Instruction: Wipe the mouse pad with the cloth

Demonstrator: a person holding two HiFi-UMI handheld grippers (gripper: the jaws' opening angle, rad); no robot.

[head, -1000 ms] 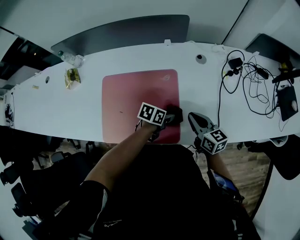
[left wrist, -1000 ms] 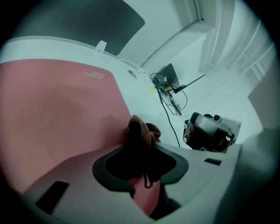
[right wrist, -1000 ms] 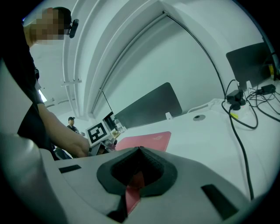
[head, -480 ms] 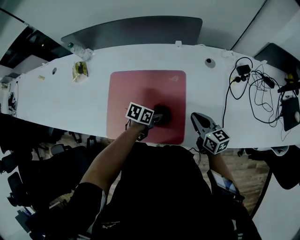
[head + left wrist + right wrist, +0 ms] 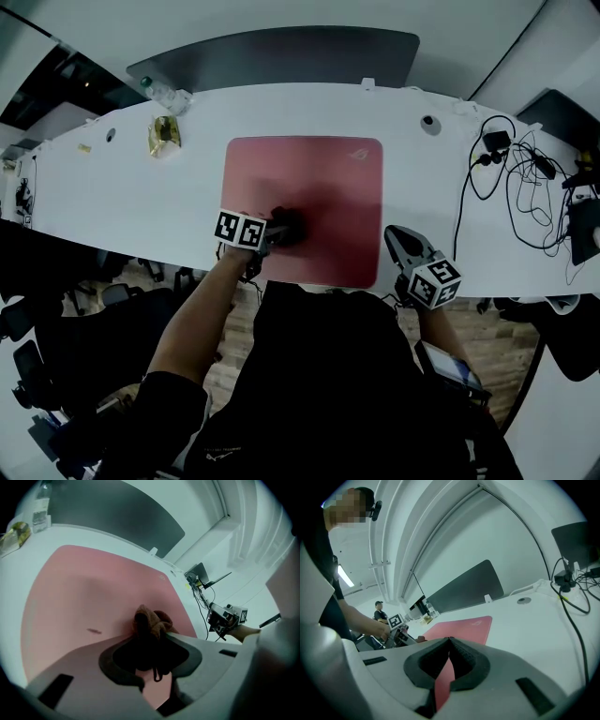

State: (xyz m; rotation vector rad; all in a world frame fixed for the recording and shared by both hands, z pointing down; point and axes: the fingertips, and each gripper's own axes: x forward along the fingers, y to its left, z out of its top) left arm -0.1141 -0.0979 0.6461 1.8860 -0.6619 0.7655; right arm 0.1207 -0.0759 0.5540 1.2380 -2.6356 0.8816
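A red mouse pad [image 5: 309,178] lies in the middle of the white table [image 5: 131,206]. My left gripper [image 5: 274,231] is shut on a bunched dark brown cloth [image 5: 287,226], which rests on the pad's near part, left of centre. In the left gripper view the cloth [image 5: 152,620] bulges out past the jaw tips of the left gripper [image 5: 152,637] onto the pad [image 5: 84,592]. My right gripper [image 5: 393,239] hovers just off the pad's near right corner. Its jaws meet at the tips of the right gripper [image 5: 449,641], with nothing between them, and the pad [image 5: 464,626] lies beyond.
Tangled black cables and a plug [image 5: 511,173] lie at the table's right end. A snack packet [image 5: 164,134] and a plastic bottle [image 5: 167,96] sit at the back left. A grey partition [image 5: 281,56] runs behind the table. The near table edge is right by both grippers.
My left gripper has slid the cloth leftward along the pad's near part, from near the right edge to left of centre. The right gripper has stayed by the near right corner.
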